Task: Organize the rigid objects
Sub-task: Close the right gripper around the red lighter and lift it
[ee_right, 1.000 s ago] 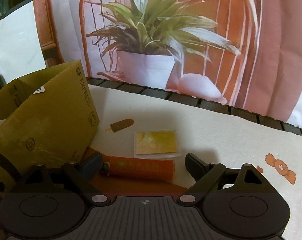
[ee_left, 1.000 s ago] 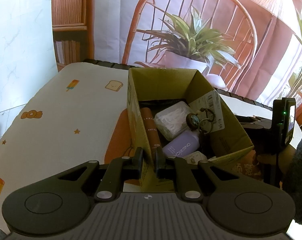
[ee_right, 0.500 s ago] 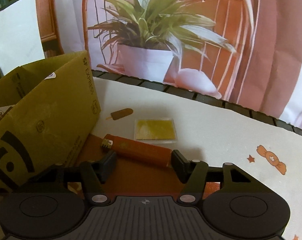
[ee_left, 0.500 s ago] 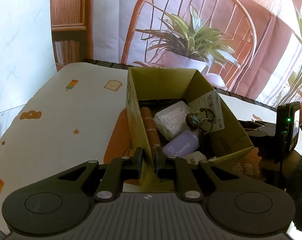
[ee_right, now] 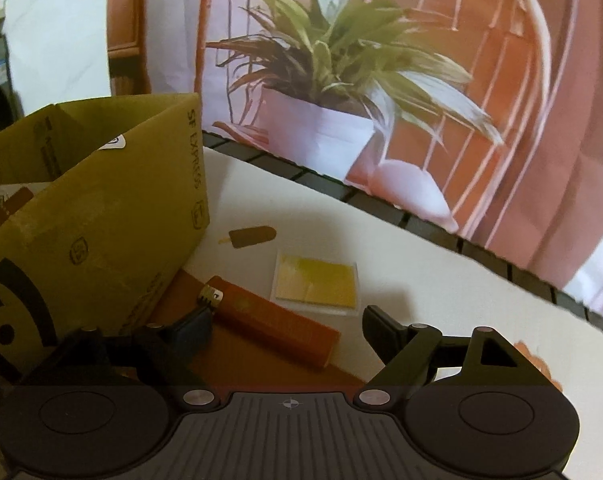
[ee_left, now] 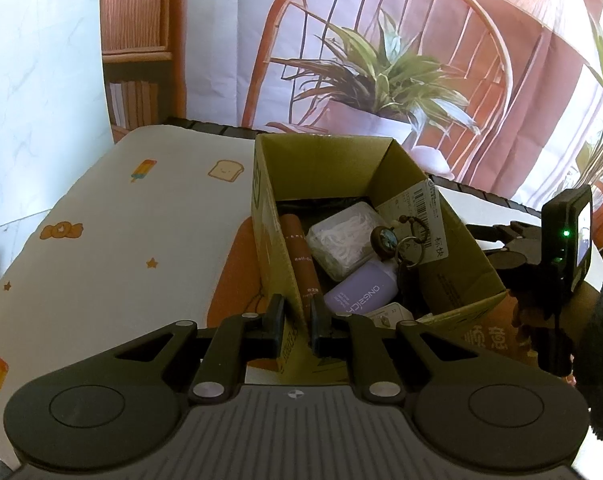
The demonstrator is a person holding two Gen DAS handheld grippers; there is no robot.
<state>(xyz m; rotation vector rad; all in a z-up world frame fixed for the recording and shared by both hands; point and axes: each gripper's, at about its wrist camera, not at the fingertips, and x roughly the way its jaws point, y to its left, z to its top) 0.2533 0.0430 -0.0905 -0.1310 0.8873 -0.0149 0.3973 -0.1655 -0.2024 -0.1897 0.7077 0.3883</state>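
My left gripper (ee_left: 297, 320) is shut on the near wall of an open cardboard box (ee_left: 269, 216). The box holds a brown tube (ee_left: 301, 256), a clear case of white picks (ee_left: 341, 240), a purple bottle (ee_left: 361, 290) and a key ring (ee_left: 397, 240). My right gripper (ee_right: 289, 328) is open, its fingers on either side of an orange lighter (ee_right: 273, 326) that lies on the table beside the box (ee_right: 101, 216). A small clear case with a yellow pad (ee_right: 317, 286) lies just beyond the lighter.
The table has a white cloth with printed sweets and ice lollies (ee_left: 141, 170). A backdrop with a chair and a potted plant (ee_right: 333, 80) hangs behind the table. The right gripper's body (ee_left: 557, 248) shows to the right of the box.
My right gripper has tilted and moved in over the lighter, which now lies between its open fingers. My left gripper still holds the box wall.
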